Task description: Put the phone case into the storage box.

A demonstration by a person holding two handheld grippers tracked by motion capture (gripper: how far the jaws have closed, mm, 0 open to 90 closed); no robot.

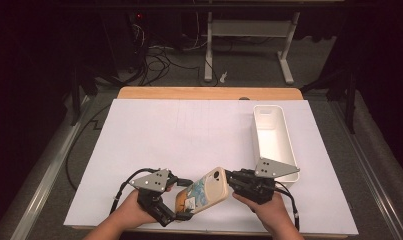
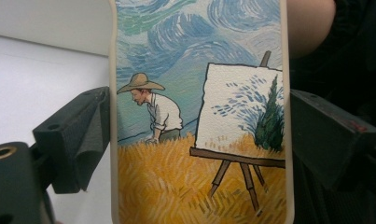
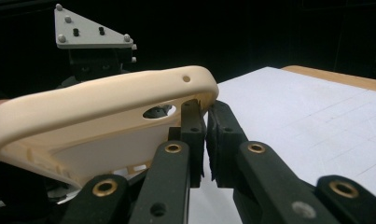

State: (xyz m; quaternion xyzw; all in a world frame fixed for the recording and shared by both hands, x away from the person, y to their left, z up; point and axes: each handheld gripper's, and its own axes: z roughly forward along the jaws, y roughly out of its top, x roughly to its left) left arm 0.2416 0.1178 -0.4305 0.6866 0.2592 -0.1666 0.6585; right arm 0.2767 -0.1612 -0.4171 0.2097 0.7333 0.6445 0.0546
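A cream phone case with a painted back, a man in a straw hat beside an easel in a wheat field, hangs just above the white sheet near the table's front edge. My left gripper is shut on its lower half, one jaw on each long side of the case. My right gripper is shut on the rim at the camera-hole end of the case, its fingertips pinching the thin wall. The case's hollow inside faces the right gripper.
A white sheet covers the wooden table. An empty, long white bin stands at the right, just beyond my right hand. Desk legs and cables lie on the floor past the table's far edge.
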